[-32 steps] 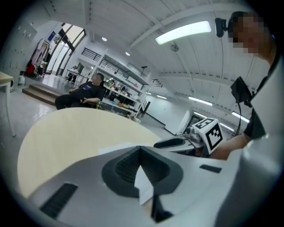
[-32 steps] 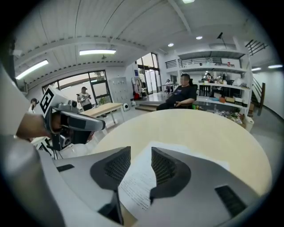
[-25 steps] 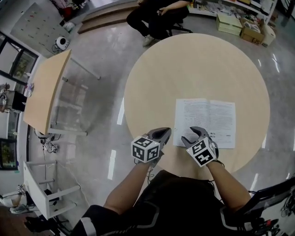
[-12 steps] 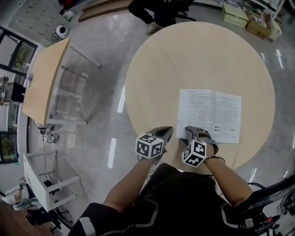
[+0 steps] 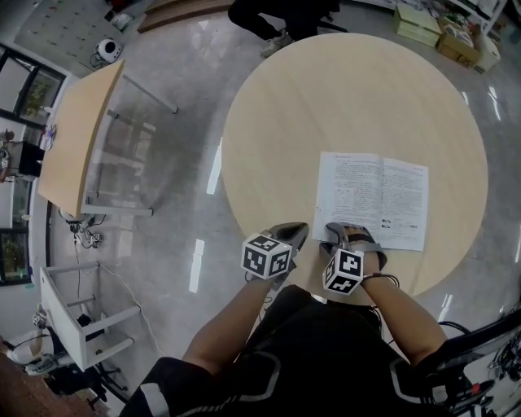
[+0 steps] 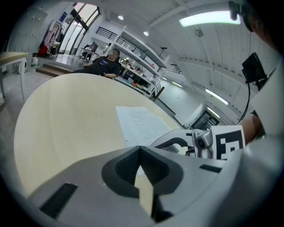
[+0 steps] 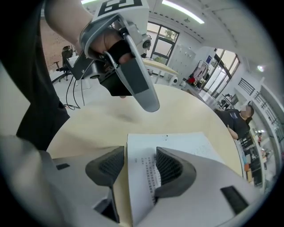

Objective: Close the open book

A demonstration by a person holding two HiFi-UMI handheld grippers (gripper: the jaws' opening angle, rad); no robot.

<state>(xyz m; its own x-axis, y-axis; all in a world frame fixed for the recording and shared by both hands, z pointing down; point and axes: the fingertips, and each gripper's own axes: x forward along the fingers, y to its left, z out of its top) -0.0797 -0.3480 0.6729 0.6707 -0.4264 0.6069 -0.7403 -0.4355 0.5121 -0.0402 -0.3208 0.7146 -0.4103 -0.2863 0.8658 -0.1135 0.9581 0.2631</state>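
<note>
An open book point(image 5: 374, 201) lies flat on the near right part of a round wooden table point(image 5: 326, 98), both pages face up, its spine running away from the person who stands over it. The right gripper point(image 5: 348, 238) points steeply down at the book's near left corner. Its jaws have just been opening and now stand wide apart, with the outer edge of the left page between them and neither pad pressing on the paper. The left gripper point(image 5: 295, 233) hovers just beside it, over bare tabletop left of the book and clear of the page. Its jaws are closed tip to tip with nothing between them. Across the table, another person point(image 5: 277, 16) sits on the polished grey floor's far side. A smaller rectangular table point(image 5: 77, 138) stands to the left, well apart from the round one.
</note>
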